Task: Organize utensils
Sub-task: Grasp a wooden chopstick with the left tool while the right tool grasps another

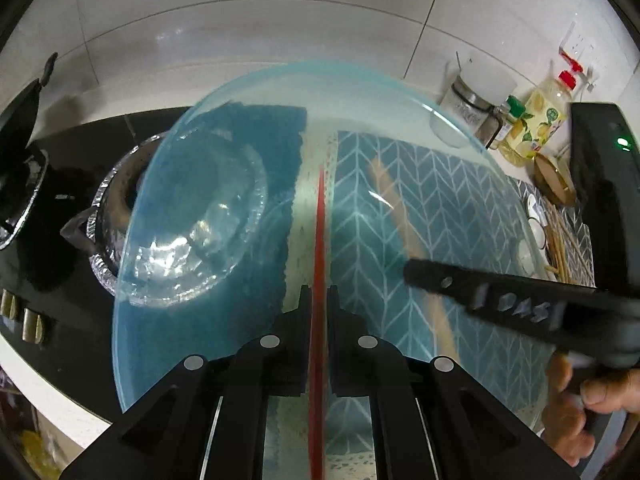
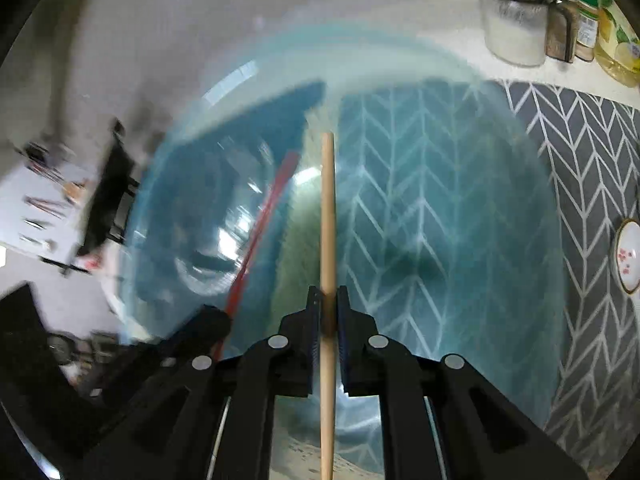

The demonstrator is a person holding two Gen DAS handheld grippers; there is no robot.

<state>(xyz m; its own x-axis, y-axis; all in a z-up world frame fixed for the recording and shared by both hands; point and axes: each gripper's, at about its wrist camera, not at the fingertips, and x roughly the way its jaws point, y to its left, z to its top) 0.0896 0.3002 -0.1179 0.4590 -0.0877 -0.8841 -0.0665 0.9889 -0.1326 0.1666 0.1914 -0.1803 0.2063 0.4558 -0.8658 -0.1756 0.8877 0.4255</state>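
Chopsticks: your left gripper (image 1: 319, 300) is clamped tight on the red chopstick (image 1: 321, 216), right gripper (image 2: 329, 300) pinching the wooden chopstick (image 2: 327, 208), both over the blue bowl (image 1: 400, 92).

Both the left tool (image 1: 319, 300) and the right tool (image 2: 329, 300) are matte black plastic with angular linkage arms, round silver rivets, and ribbed blue-edged pads (image 2: 345, 332).

Glossy translucent blue glass bowl (image 1: 224, 208), matt wooden stick (image 2: 328, 216), crinkled foil burner liner (image 1: 100, 268).
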